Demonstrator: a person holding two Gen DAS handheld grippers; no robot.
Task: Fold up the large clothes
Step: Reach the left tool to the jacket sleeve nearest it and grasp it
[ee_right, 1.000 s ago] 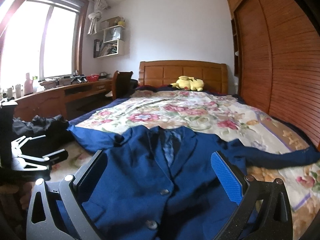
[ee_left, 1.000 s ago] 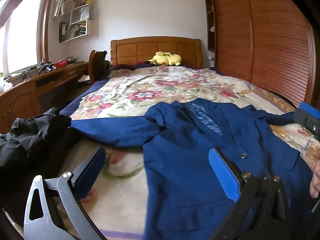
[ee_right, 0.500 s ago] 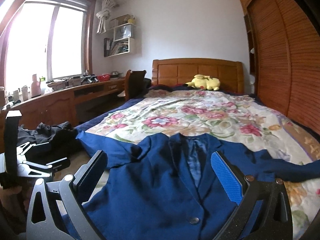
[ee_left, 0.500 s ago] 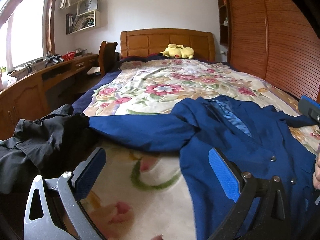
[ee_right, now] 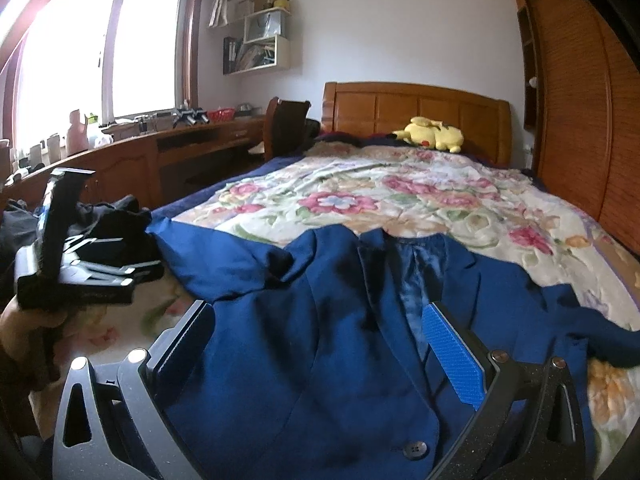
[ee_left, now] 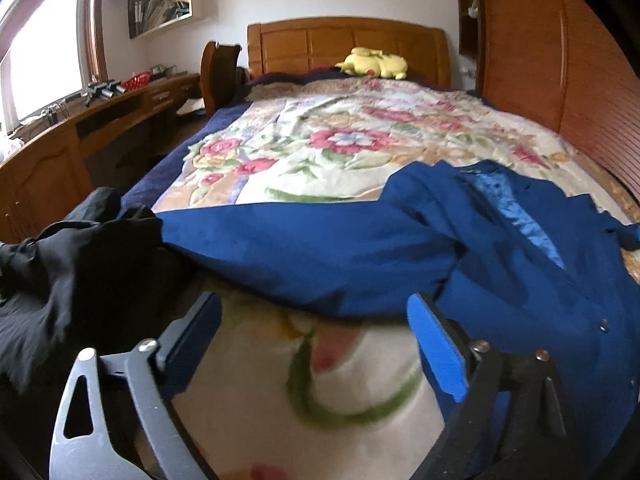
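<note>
blue suit jacket (ee_right: 320, 340) lies face-up and unfolded on the floral bedspread (ee_left: 340, 148) (sleeves spread), left gripper (ee_left: 312, 344) and right gripper (ee_right: 320, 344) both released, nothing grasped; every fold remains.

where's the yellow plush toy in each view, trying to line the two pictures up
Left wrist view: the yellow plush toy lies at top centre, against the wooden headboard.
Right wrist view: the toy sits right of centre, upper middle, before the same headboard.
Shared landmark: the blue jacket spread on the bed.
</note>
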